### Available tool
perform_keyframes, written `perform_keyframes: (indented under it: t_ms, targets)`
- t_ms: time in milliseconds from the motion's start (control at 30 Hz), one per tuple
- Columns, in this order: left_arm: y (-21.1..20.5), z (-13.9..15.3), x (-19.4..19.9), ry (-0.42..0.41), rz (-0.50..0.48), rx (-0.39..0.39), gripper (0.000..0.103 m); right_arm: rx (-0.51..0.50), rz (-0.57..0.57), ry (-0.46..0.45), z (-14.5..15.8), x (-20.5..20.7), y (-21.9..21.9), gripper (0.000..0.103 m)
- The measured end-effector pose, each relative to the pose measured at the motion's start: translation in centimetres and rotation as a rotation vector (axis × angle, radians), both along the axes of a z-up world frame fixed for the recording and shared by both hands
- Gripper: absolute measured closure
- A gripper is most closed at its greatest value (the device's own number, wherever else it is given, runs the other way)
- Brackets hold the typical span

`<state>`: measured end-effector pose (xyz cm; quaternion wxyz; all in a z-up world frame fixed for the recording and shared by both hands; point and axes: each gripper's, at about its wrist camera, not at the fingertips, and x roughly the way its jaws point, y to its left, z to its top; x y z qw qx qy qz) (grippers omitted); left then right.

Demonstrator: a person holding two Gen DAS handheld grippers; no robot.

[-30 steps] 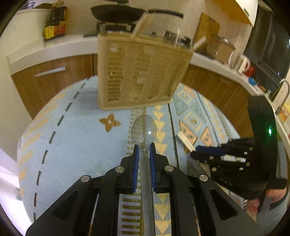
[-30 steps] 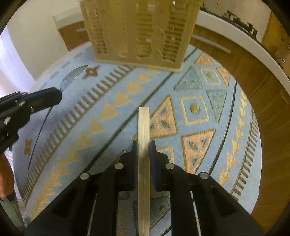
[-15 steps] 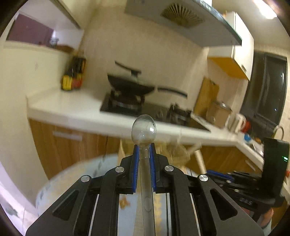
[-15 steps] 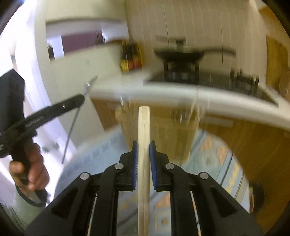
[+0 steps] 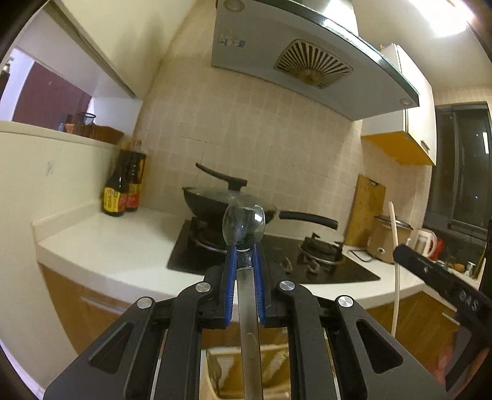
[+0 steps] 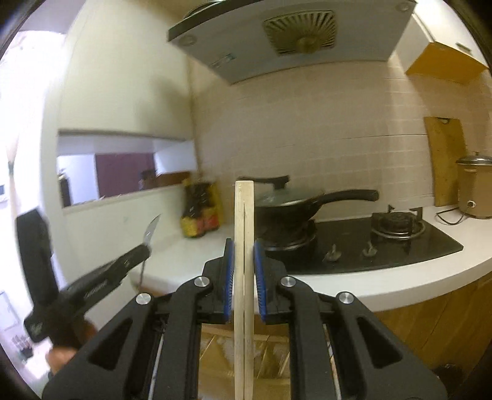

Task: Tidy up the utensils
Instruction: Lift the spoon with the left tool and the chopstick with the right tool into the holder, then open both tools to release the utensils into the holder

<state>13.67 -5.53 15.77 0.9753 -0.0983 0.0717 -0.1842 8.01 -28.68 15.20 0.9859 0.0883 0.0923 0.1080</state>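
Basket at 6 o'clock mostly hidden behind left tongs; compartments unreadable. Spoon handle and chopsticks cut off at bottom edge. Right view blurred: bottles smeared at 9 o'clock, labels illegible.

A kitchen is shown. The back wall is covered in pale beige tiles, and a grey range hood is mounted above a black gas hob. A white countertop is carried on wooden cabinets. A yellow-bottomed wall cupboard is hung at the right, beside a dark window. A bright ceiling light is seen overhead. A pass-through opening is cut into the left wall.
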Motion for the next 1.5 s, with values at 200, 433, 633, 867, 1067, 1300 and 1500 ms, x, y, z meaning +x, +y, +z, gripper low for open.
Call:
perform_keyframes:
  t_ms: [200, 433, 633, 867, 1067, 1300, 1500]
  targets:
    - [-0.5, -2.3, 2.4, 0.006, -0.007, -0.028, 0.093, 0.003, -0.104, -0.036, -1.3, 3.7, -1.0, 0.093]
    - [-0.6, -4.4, 4.0, 0.021, -0.012, -0.048, 0.093, -0.017, -0.129, -0.045, -3.5, 5.5, -0.6, 0.093]
    - [-1.1, -5.9, 4.1, 0.002, 0.003, -0.036, 0.092, -0.040, -0.160, -0.093, -4.7, 5.1, -0.1, 0.092]
    - [-0.1, -7.7, 3.1, 0.022, -0.003, -0.053, 0.079, 0.002, -0.143, -0.065, -6.0, 4.2, -1.2, 0.085]
    - [1.6, -7.7, 1.1, 0.056, -0.027, -0.053, 0.055, -0.015, -0.109, -0.026, -6.2, 1.0, -1.6, 0.063]
    - [2.6, -7.1, -4.5, 0.045, -0.021, 0.033, 0.016, -0.018, -0.079, 0.005, -6.2, -4.6, -1.2, 0.047]
    - [2.8, -7.8, -9.5, 0.036, 0.058, 0.079, 0.008, -0.067, -0.072, 0.050, -7.1, -8.7, 0.5, 0.032]
